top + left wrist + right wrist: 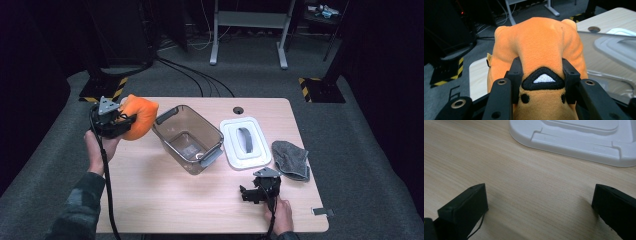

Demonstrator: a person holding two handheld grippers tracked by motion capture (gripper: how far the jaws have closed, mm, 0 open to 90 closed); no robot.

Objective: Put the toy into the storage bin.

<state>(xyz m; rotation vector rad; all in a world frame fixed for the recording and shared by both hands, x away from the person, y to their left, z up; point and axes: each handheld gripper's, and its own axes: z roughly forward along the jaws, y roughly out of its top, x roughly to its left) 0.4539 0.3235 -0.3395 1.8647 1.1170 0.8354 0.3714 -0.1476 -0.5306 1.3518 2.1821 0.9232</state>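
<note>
Orange plush toy (139, 117) is hanging at the frame's left, squeezed between the left gripper (121, 118) jaws — seemingly heading for the clear bin (188, 139). Right gripper (248, 194) is resting on the surface (165, 195), jaws wide, gripping nothing.

We count one orange plush toy (139, 117), one clear plastic container (187, 138), one white lid (245, 142), one grey cloth (291, 159) and two grippers, the left gripper (121, 119) and the right gripper (250, 192), at a single wooden surface (165, 195).
</note>
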